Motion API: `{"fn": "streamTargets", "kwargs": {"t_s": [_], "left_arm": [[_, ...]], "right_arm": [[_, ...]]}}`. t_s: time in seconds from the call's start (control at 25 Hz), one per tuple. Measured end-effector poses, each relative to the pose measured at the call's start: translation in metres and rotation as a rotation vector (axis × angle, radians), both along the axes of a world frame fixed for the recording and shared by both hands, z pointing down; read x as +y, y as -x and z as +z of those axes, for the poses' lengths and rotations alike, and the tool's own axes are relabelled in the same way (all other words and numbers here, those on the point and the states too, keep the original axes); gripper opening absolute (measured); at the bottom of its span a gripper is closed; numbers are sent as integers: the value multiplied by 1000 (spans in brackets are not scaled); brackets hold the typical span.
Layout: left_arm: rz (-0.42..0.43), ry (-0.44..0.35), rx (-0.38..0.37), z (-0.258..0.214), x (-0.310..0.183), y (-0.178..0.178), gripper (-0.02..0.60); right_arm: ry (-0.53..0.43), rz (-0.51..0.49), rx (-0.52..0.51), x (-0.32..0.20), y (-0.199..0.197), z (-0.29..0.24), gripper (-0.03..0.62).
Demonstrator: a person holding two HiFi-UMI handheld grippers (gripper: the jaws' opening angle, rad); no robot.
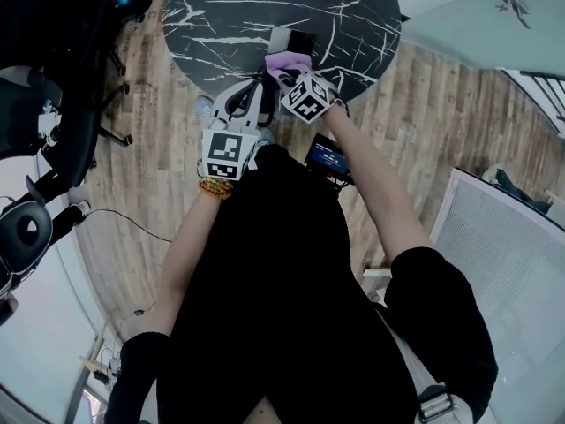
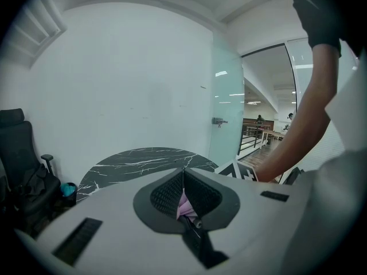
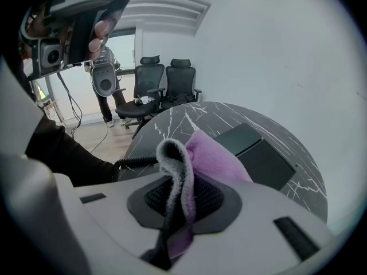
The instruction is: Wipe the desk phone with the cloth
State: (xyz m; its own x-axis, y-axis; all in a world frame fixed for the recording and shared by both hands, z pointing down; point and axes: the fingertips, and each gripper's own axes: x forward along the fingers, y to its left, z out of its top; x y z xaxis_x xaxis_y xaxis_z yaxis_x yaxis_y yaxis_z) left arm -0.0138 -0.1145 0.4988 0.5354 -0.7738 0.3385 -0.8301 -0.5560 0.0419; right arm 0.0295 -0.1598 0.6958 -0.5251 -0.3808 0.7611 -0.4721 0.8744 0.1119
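Soft, even indoor light, strong fisheye warp with dark corners, edges perhaps slightly blurred.

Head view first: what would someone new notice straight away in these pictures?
Probably the fluffy purple cloth, bunched up and pinched in the right gripper at the near edge of the round black marble table. Just beyond it on that table sits the dark desk phone. The left gripper is shut too, with a sliver of what looks like that cloth between its jaws.
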Motion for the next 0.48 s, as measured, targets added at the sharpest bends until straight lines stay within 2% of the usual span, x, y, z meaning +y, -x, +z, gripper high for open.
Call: {"fn": "streamTargets", "kwargs": {"t_s": [0.48], "left_arm": [[19, 10, -8, 3, 2, -4, 17]], "right_arm": [[27, -42, 6, 20, 4, 9, 67]]}}
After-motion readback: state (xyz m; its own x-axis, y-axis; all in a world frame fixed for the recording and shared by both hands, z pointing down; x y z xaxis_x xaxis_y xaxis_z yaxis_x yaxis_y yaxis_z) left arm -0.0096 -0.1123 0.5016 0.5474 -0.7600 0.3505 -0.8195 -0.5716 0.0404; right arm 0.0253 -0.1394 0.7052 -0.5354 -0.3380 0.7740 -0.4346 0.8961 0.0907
